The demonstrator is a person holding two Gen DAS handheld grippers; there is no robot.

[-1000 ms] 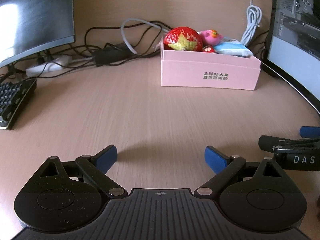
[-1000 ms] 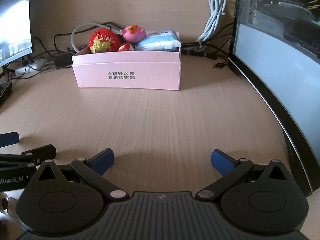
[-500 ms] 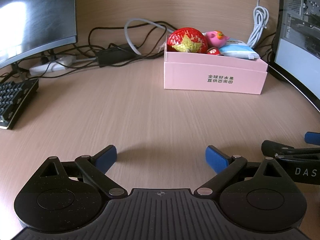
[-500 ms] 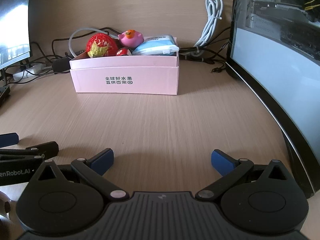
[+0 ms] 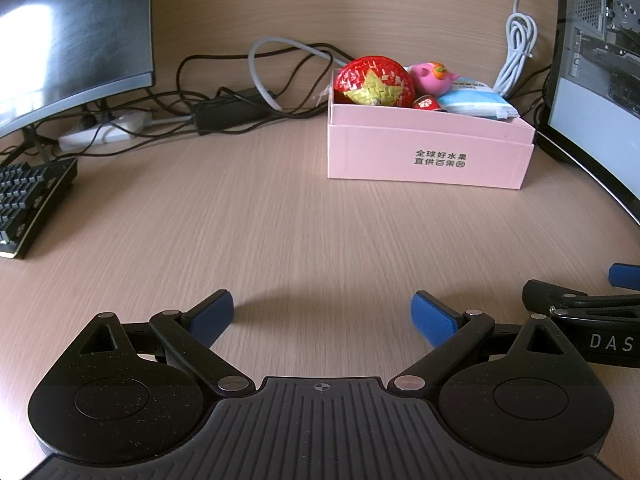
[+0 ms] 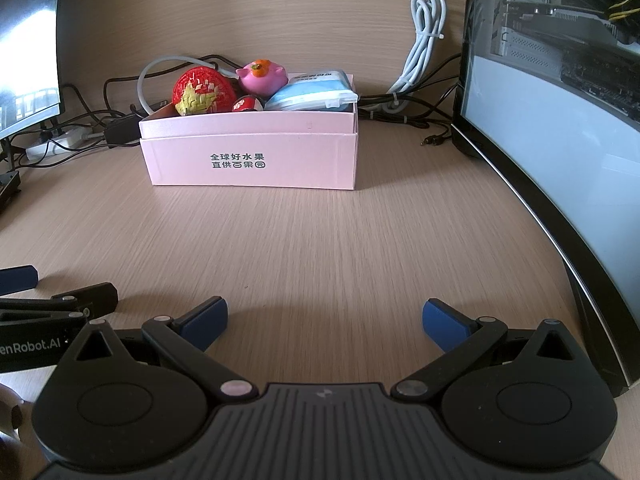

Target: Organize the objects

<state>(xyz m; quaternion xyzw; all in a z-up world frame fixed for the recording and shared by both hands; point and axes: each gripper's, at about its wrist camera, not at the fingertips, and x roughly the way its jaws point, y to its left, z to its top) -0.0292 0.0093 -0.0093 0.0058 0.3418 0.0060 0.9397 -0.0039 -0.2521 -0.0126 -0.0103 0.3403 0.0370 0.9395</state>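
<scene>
We see a wooden desk point(image 5: 280, 220) flanked by two monitors, one at the left point(image 5: 72, 32) and one at the right point(image 6: 560, 140). Near the back stands a pink box point(image 6: 252, 160), well apart from both tools. Inside it lie a red woven ball point(image 6: 202, 90), a blue tissue pack point(image 6: 312, 90), a pink pig toy point(image 6: 262, 76) and a small red ball point(image 6: 246, 104) wedged between them. A keyboard point(image 5: 28, 200) sits at the far left, and cables point(image 5: 240, 100) trail behind the box. Our left gripper point(image 5: 322, 312) is spread wide and holds nothing; our right gripper point(image 6: 324, 318) is likewise spread wide and empty, low over bare desk.
</scene>
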